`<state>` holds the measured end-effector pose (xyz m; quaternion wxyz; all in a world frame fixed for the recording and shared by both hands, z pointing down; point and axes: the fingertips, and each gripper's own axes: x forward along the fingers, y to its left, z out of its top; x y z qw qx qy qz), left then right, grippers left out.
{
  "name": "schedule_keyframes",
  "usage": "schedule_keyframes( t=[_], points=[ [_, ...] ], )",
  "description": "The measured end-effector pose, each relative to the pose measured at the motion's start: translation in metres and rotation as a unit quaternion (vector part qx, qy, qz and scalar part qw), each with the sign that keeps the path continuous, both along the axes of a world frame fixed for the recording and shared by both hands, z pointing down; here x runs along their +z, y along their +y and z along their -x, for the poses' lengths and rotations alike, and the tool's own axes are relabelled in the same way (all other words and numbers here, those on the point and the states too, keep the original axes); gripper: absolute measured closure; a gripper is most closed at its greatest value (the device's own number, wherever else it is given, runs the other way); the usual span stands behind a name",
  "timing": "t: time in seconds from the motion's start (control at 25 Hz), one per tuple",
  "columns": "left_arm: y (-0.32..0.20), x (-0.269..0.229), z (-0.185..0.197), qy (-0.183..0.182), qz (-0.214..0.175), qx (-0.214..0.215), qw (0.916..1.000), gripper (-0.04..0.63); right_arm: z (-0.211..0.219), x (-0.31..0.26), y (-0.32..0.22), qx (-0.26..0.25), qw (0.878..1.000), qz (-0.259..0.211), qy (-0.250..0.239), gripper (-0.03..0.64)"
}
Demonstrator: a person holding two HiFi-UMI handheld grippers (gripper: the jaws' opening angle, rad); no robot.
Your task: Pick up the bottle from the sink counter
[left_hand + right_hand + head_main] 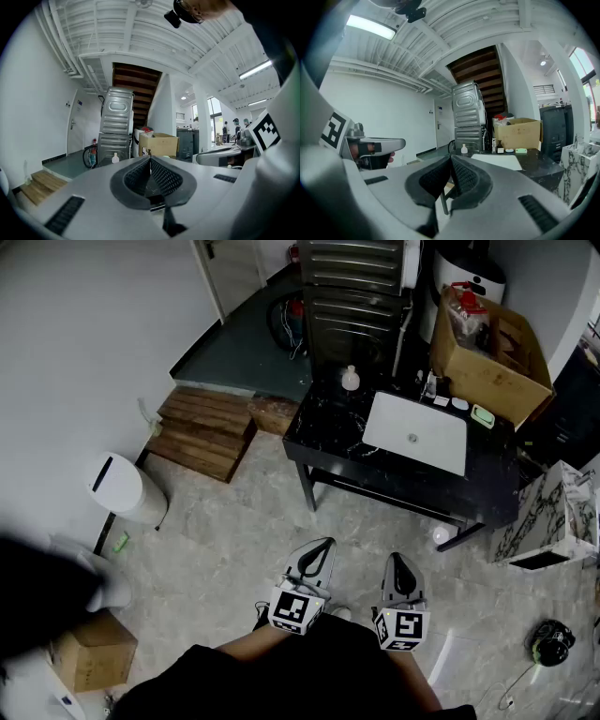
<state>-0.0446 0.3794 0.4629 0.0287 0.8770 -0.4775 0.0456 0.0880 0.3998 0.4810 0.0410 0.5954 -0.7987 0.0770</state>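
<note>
The small white round-bodied plastic bottle (350, 379) stands upright on the black marble sink counter (328, 432), at its far left corner, beside the white rectangular basin (417, 432). Both tools hover well short of the counter's near edge: the left gripper (325, 546) and the right gripper (394, 561) each have their jaws pressed together, holding nothing.

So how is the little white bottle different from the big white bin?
The bottle is far smaller than the bin. The bottle stands up on the black counter; the bin stands on the floor by the wall. The bottle narrows to a small top; the bin has a wide lid with a dark slot. Both are white and upright.
</note>
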Motion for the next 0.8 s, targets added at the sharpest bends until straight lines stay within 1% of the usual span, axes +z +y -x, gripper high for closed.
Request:
schedule_keyframes(
  t=[0.12,0.2,0.32,0.48,0.6,0.8],
  points=[
    [0.004,-0.003,-0.011,0.007,0.002,-0.006,1.0000,0.580,-0.008,-0.004,0.002,-0.008,1.000,-0.004,0.003,0.580],
    [0.007,-0.003,-0.012,0.015,0.003,-0.015,0.9998,0.580,-0.013,-0.010,0.005,-0.010,1.000,-0.019,-0.017,0.580],
    [0.010,0.001,-0.002,0.023,0.009,-0.039,0.9989,0.580,-0.020,-0.018,0.011,-0.019,0.997,-0.043,-0.054,0.578],
    [0.007,0.011,0.012,0.019,0.025,-0.064,0.9975,0.580,-0.027,-0.013,0.013,-0.019,0.997,-0.037,-0.062,0.577],
    [0.001,0.013,0.006,0.020,0.025,-0.059,0.9977,0.580,-0.034,-0.008,0.011,-0.012,0.998,-0.034,-0.060,0.577],
    [-0.019,0.015,-0.018,0.023,0.022,-0.027,0.9991,0.580,-0.042,-0.010,0.003,0.007,0.999,-0.044,-0.025,0.577]
  ],
)
